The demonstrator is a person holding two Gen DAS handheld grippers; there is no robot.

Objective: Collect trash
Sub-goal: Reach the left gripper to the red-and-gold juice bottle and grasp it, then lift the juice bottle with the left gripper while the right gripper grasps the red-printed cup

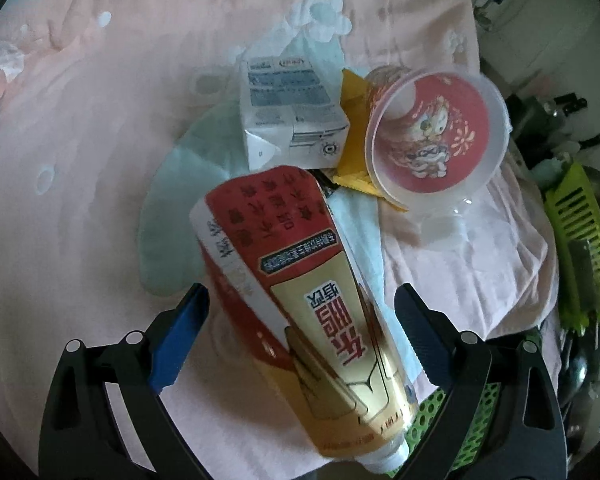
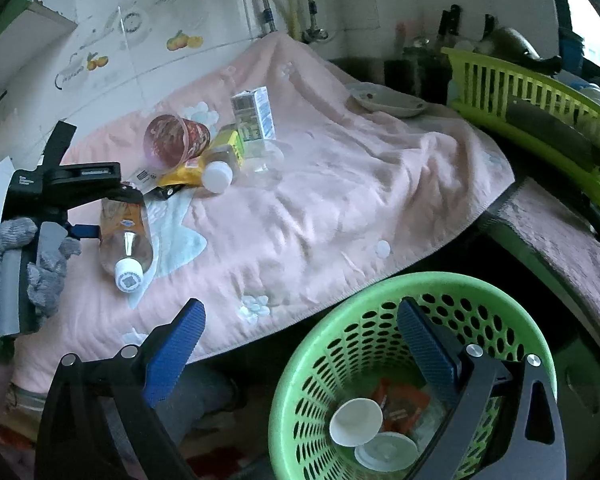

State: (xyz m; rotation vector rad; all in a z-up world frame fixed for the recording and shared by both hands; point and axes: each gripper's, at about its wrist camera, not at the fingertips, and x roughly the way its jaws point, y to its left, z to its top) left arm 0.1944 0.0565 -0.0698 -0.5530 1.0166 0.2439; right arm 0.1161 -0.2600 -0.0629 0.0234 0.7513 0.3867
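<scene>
Bottle (image 2: 126, 236) on towel (image 2: 340, 200), carton (image 2: 256, 118) and cup (image 2: 176, 140) behind it, basket (image 2: 300, 360) below towel's edge.

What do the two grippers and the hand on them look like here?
Both grippers, left and right, have black open-frame fingers with silver pivot pins and blue textured pads. In the right wrist view, the left one shows a black body with small white lettering and a grey handle, gripped by a hand in a grey knit glove.
</scene>
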